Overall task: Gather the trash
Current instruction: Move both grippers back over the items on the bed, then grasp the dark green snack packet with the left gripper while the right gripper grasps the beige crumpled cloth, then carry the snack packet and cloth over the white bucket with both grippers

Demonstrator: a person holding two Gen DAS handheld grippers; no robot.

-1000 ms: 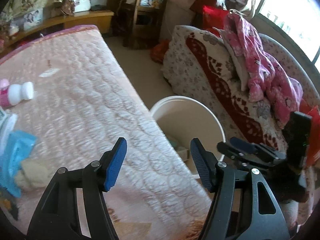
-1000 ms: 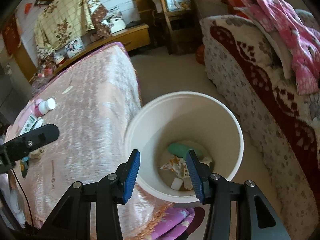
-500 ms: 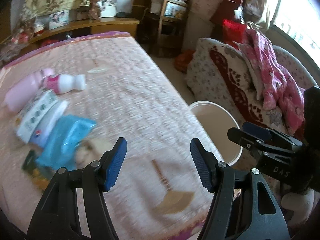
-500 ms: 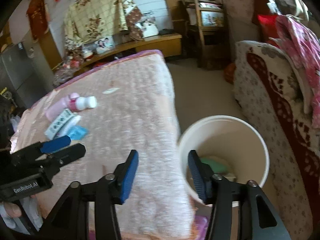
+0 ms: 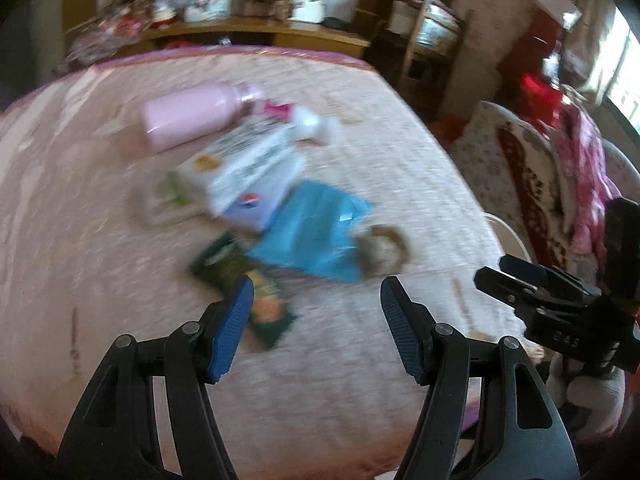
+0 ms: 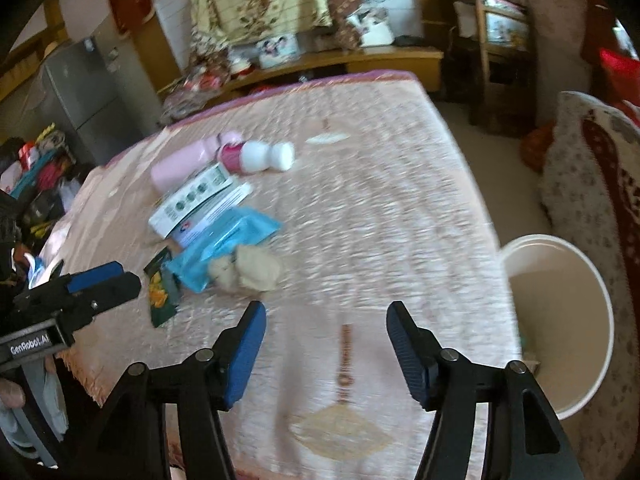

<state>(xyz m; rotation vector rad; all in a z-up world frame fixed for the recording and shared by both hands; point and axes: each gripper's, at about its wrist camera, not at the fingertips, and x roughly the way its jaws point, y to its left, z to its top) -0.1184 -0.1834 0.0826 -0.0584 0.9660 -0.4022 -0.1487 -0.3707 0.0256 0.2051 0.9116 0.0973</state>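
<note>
Trash lies in a heap on the pink quilted bed [image 5: 80, 208]: a pink bottle [image 5: 192, 114], a white box [image 5: 244, 164], a blue wipes pack [image 5: 316, 228], a crumpled tissue wad [image 5: 384, 250] and a dark snack wrapper [image 5: 248, 292]. My left gripper [image 5: 316, 304] hovers open just short of the wrapper and the blue pack, nothing between its pads. My right gripper [image 6: 326, 332] hangs over the bed's near edge below the tissue wad [image 6: 248, 268], its jaws opening and empty. The white bin [image 6: 560, 320] stands on the floor at the right.
A sofa [image 6: 592, 184] with a floral and red cover flanks the bin. A wooden bench [image 6: 340, 60] with clutter and a wooden chair [image 6: 492, 40] stand beyond the bed. A grey cabinet [image 6: 80, 92] is at far left. A small white-and-pink bottle [image 6: 260, 156] lies by the pink one.
Both grippers have swung left, away from the bin and over the bed, so the trash heap is now ahead. The right jaws have widened. The left jaws are unchanged.
</note>
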